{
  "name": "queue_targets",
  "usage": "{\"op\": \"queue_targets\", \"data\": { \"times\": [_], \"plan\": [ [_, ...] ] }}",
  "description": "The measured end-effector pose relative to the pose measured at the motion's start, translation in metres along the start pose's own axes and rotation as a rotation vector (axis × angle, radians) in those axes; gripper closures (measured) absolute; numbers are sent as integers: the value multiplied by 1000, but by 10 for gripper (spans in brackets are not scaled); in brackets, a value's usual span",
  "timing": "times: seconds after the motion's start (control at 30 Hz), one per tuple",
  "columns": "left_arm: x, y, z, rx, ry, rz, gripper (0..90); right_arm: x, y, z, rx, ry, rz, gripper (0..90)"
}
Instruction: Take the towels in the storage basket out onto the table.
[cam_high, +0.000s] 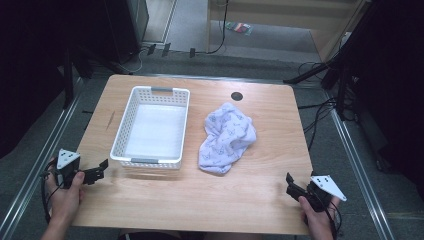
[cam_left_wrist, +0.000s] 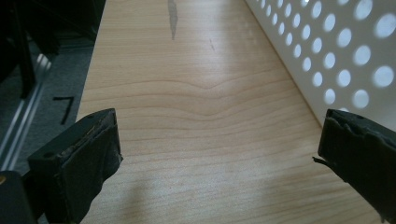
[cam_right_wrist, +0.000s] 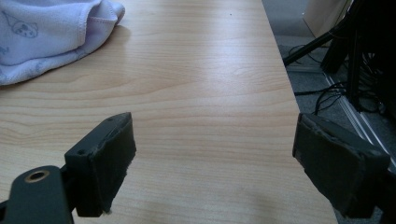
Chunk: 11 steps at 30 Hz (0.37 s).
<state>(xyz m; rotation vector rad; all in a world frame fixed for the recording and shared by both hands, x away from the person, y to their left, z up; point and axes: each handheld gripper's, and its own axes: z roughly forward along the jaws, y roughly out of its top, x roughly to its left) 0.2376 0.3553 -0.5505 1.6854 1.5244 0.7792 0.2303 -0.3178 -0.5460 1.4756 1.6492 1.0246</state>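
Note:
A white perforated basket (cam_high: 131, 121) stands empty on the left half of the wooden table (cam_high: 270, 130). To its right lies a crumpled pale lilac cloth (cam_high: 226, 137) with small printed figures. My left gripper (cam_high: 100, 171) sits at the table's front left corner, open, with nothing between its jaws; the basket wall (cam_left_wrist: 345, 56) shows to its right in the left gripper view (cam_left_wrist: 219, 144). My right gripper (cam_high: 291, 185) rests at the front right corner, open and empty (cam_right_wrist: 215, 163), with the cloth (cam_right_wrist: 46, 32) farther off to the upper left.
A small black round hole (cam_high: 236, 96) marks the table's far edge. Cables and dark stands (cam_high: 330, 80) crowd the floor to the right. A metal rail (cam_high: 45, 150) runs along the table's left side.

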Motion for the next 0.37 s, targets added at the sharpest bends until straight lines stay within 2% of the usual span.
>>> {"op": "queue_targets", "data": {
  "times": [0.07, 0.27, 0.37],
  "plan": [
    [-1, 0, 1, 9, -6, 10, 0, -1, 0, 0, 4, 2, 1, 133],
    [0, 0, 2, 17, -19, -1, 0, -1, 0, 1, 16, -7, -4, 130],
    [0, 0, 2, 19, -16, 7, 0, -3, 0, -1, 26, 13, -8, 129]
  ]
}}
